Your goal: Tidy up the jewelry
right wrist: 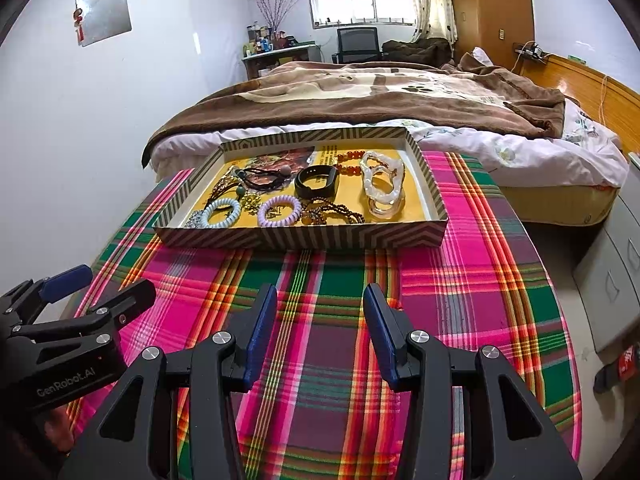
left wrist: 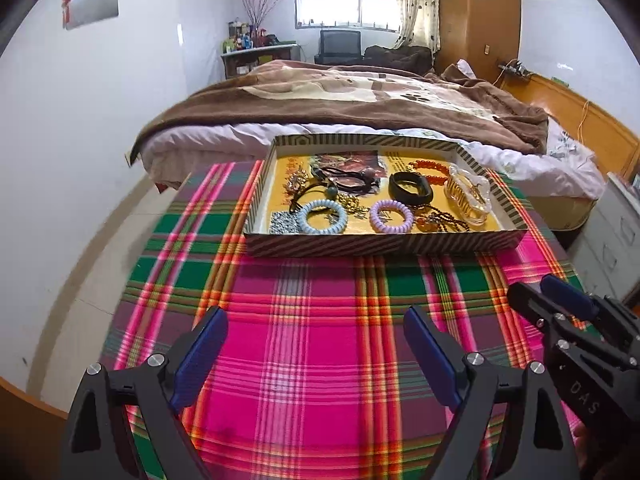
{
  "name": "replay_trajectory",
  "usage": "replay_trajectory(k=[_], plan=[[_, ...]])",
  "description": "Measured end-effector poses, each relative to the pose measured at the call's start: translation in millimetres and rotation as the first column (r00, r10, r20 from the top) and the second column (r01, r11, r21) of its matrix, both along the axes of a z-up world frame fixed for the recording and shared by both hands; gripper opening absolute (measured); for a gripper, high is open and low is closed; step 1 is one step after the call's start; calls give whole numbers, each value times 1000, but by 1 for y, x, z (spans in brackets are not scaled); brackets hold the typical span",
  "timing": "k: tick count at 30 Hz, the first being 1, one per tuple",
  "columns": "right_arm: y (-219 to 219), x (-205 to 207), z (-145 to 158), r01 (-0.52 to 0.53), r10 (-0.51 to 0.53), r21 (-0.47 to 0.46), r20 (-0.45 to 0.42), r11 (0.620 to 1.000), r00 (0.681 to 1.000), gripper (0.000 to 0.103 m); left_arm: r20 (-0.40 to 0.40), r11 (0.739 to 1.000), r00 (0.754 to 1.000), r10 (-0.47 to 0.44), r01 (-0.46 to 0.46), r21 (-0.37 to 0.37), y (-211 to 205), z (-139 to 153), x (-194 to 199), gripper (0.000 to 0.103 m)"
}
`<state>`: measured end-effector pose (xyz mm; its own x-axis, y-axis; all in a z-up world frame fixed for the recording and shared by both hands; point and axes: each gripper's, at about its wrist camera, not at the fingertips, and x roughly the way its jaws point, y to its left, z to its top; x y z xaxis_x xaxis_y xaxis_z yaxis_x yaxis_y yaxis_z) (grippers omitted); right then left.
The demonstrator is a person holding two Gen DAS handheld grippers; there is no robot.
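Nearest the lens, the left gripper stood with its blue-padded black jaws spread wide and nothing between them, hovering over the bright pink, green and orange plaid tablecloth. At about three o'clock from it, the right gripper held its jaws parted more narrowly, likewise empty, both tools angled down toward the cloth and well short of the work. At twelve o'clock from both sat the shallow cardboard tray with striped walls and a yellow floor, and every piece of jewelry lay inside it: a pale blue coiled hair tie near the front wall, a lilac coiled hair tie at its three o'clock, a black bangle behind that, a clear plastic hair claw toward the right wall, an orange bead bracelet at the back, and tangled dark cords and gold chains at the left. The tray looked already filled, so the step in hand was probably a last tidy or a withdrawal. For any pick, the separate coiled ties offered the cleanest grip; the tangled cords risked dragging neighbours along, so one jaw should slip inside a ring and close gently.
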<state>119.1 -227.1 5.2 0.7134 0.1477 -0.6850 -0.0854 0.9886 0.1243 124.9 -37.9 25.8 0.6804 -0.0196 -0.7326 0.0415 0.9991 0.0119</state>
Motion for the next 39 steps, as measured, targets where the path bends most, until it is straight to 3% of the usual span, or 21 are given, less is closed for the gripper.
replay_trajectory(k=[39], plan=[[2,4,-11,-3,3,6,-23,1000,1000,46,1,1000,1000,14,-14,3,-1,-4,1,89]])
